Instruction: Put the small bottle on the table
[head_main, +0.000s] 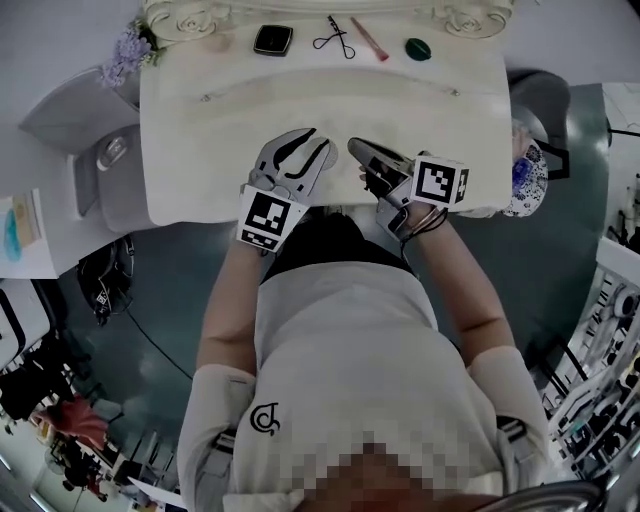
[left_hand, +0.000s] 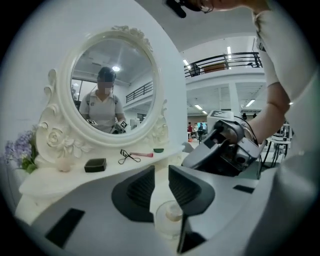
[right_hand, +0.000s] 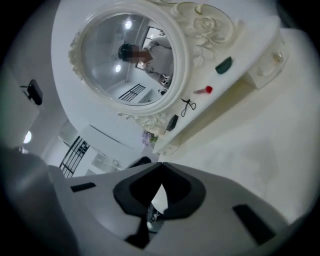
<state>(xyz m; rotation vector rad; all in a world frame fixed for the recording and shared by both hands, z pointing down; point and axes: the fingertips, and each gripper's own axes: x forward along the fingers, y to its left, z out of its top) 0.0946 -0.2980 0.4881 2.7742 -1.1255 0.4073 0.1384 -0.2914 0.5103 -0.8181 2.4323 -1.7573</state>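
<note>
The white dressing table (head_main: 200, 150) fills the space ahead of me. Its wide lower top is bare, so that is where I judge the bottle should go. The oval mirror (left_hand: 112, 85) stands at the back over a raised shelf (head_main: 230, 40); I read that shelf as poor ground for a set-down, because it is narrow and already in use.

Both tools hang side by side over the front part of the top, above the surface and not on it. The left gripper (left_hand: 161, 172) has its pads a narrow gap apart at the tips. The small bottle (left_hand: 169, 216), clear and round, sits deeper between them, and both jaws appear to press on it. It is carried there, off the table, probably seated deep so it cannot tip. The right gripper (right_hand: 160, 165) is closed tip to tip on nothing. I take it as spare for this job, kept just beside the left one.

On the shelf lie a black compact (head_main: 273, 39), an eyelash curler (head_main: 336, 38) and a green piece (head_main: 418, 47), well apart from the bottle.
</note>
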